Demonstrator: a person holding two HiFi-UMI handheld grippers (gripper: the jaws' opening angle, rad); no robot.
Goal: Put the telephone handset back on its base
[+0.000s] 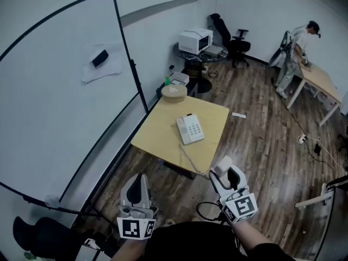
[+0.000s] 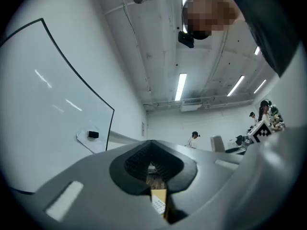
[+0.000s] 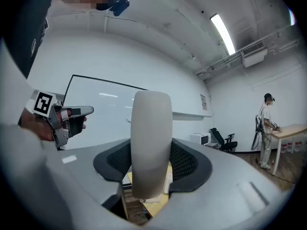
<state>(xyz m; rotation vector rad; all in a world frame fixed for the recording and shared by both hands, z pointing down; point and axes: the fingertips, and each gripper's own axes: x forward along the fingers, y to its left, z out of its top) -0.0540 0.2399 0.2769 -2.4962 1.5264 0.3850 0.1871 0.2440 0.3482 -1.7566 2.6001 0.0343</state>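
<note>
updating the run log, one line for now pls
right gripper: holds handset | left gripper: shut, empty | base: on table

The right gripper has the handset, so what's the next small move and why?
Probably carry the right gripper forward toward the telephone base on the table. The handset is clamped between its jaws, well short of the base and joined to it only by the cord.

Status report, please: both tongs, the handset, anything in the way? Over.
Right tongs shut on handset, short of the table. Left tongs shut, empty. Base on table, bare; only the cord lies between.
</note>
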